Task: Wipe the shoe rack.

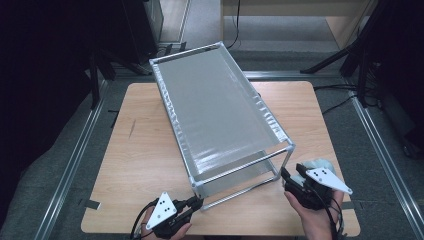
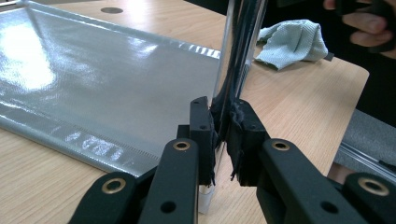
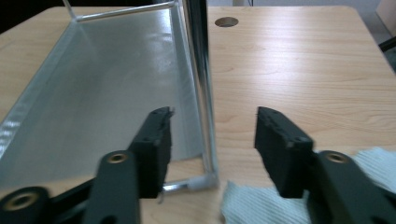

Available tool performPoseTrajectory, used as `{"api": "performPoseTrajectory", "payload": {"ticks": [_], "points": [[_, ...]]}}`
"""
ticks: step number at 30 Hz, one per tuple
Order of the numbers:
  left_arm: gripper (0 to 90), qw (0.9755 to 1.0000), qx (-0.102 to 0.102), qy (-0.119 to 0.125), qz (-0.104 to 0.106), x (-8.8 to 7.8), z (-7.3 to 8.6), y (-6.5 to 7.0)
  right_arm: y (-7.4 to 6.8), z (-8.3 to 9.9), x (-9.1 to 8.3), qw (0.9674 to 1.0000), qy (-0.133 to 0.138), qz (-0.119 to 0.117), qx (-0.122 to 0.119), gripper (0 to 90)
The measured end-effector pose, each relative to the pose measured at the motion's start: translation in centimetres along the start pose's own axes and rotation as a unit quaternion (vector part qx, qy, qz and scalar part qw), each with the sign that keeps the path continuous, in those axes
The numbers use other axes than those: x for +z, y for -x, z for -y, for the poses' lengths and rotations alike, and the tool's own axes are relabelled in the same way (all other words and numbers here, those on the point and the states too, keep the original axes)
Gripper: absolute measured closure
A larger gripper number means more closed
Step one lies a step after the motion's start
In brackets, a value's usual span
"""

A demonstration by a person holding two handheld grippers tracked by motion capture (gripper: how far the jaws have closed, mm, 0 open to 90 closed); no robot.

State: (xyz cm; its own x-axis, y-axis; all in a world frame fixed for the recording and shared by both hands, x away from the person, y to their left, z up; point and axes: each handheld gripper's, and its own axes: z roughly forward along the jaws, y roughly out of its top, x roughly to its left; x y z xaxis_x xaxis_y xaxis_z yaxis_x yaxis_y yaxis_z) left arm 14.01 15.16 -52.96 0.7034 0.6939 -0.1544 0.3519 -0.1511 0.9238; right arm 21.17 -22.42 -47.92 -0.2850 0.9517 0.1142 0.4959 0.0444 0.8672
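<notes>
Holding the near left corner post of the rack [image 1: 220,115] in my left gripper [image 2: 223,135], I have the pads squeezed tight on that thin shiny upright, low down near its foot. The rack stands on the wooden table [image 1: 145,150], slanting away from me towards the far edge, its grey fabric shelves [image 2: 93,79] stretched between the metal rails. My right gripper [image 3: 212,135] hangs at the other near corner with its jaws partly apart and nothing in them; the right post [image 3: 200,74] rises just ahead, a little left of the middle of the gap, and neither pad touches it. A pale cloth [image 3: 261,203] lies crumpled on the table right under that hand.

I judge this to be the step of getting both hands onto the rack's front legs. The next move calls for sliding my right gripper forward and a touch left until the post sits squarely between the pads, then closing firmly, without snagging the cloth
</notes>
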Motion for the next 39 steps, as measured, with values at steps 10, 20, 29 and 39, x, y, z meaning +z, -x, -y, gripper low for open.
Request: {"api": "performPoseTrajectory", "payload": {"ticks": [10,20,29,39], "points": [[80.8,1.0000,-0.004,0.001,0.000,0.3,0.0,0.1,-0.6,-0.7,2.7,0.9996,0.022,0.012,0.010,79.7],[81.2,1.0000,-0.002,-0.005,-0.005,1.8,-0.6,1.0,-1.5,-3.7,8.1,0.9996,0.016,0.018,-0.013,80.8],[81.0,1.0000,0.000,-0.007,0.001,5.1,-1.9,2.3,-1.6,-6.8,13.1,0.9997,0.005,0.012,-0.022,80.2],[81.3,1.0000,0.007,0.001,-0.003,10.1,-3.5,3.4,-0.1,-6.1,8.0,0.9993,0.026,-0.027,-0.002,46.8]]}}
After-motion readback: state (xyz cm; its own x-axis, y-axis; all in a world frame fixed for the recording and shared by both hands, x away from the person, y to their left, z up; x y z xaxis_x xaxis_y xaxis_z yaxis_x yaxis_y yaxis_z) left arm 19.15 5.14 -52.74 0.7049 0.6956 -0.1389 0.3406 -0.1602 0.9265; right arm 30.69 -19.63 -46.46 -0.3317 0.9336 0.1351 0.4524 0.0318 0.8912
